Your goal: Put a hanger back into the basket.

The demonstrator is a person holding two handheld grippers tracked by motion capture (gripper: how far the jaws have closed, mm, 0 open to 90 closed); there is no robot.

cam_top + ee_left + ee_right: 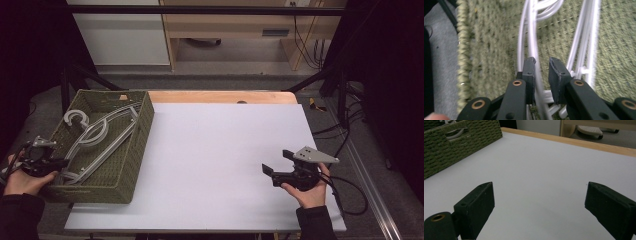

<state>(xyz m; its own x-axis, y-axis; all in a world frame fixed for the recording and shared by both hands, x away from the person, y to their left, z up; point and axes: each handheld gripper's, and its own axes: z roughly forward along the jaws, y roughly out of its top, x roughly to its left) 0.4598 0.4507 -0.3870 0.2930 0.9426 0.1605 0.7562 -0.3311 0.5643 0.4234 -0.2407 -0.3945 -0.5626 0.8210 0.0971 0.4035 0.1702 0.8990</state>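
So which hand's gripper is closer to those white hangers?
Left. The left gripper is down in the basket astride a hanger rod; the right gripper waits across the table, open.

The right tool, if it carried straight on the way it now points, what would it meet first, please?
Probably the woven basket: the open right tool points left across the bare white tabletop toward the basket's side, though depth is hard to judge.

Flat white-topped table with a pale wooden far edge [225,150] — and on its left end sits a rectangular olive-green woven basket [135,145].
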